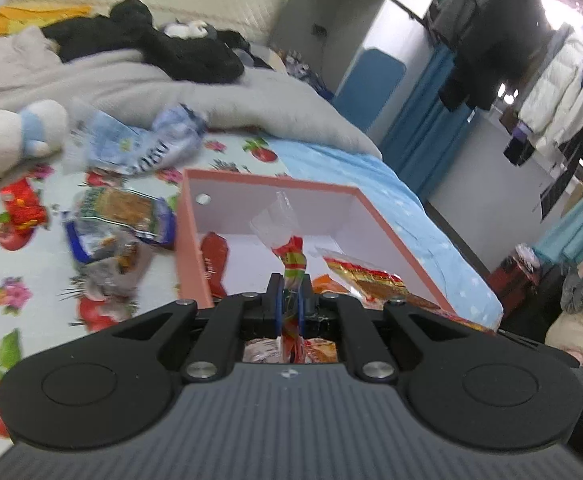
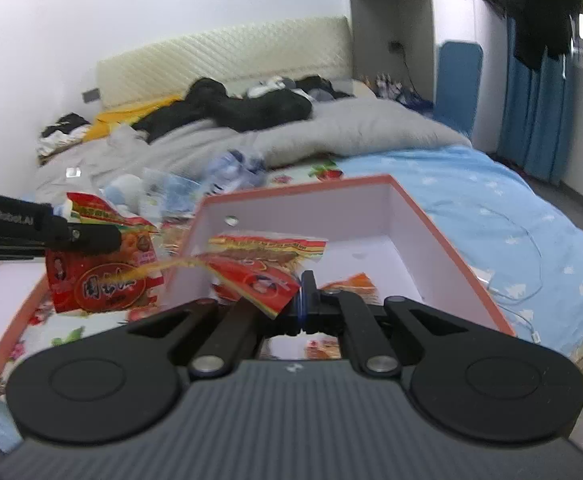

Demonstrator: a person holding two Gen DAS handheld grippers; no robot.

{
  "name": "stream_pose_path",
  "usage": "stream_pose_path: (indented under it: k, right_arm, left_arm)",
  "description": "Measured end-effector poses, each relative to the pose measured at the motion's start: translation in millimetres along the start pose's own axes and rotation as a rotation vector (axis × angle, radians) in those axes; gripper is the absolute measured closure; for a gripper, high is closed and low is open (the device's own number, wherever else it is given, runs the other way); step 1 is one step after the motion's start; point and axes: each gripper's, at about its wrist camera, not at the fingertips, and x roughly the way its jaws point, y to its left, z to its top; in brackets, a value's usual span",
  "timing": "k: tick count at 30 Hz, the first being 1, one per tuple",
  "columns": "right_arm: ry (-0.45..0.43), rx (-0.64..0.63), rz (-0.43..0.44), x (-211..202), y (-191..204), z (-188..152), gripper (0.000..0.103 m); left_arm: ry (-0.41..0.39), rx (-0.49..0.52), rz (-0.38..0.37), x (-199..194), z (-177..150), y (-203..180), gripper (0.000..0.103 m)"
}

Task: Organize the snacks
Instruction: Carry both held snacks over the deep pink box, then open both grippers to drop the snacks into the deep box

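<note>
Right now my left gripper (image 1: 290, 300) is clamped on a red snack packet (image 1: 293, 258) that rises toward 12 o'clock over the pink box (image 1: 387, 232). My right gripper (image 2: 297, 300) pinches another red packet (image 2: 263, 268), which spreads toward 10 o'clock above the same box. Loose snacks (image 1: 119, 216) lie on the floral sheet (image 1: 47, 280) at 10 o'clock of the left gripper. Blur hides the packets' printing, and the gripper body cuts off the box's near wall.

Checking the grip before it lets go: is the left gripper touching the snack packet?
Touching. In the left wrist view the left gripper is shut on the red snack packet, pinched between its blue pads above the pink box.
</note>
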Motion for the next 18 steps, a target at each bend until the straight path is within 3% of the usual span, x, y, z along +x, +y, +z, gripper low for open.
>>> stream_pose_path:
  k: [11,18]
  right_arm:
    - [0.099,0.025,-0.025,65.9,-34.2,1.0,0.099]
    - [0.147,0.050,-0.029,93.0,-46.8,-1.5,0.097]
  left_arm:
    - [0.119,0.040,0.018,95.1,17.7,-0.9,0.095]
    - [0.168,0.035,0.018,129.3,17.3,7.0,0.094]
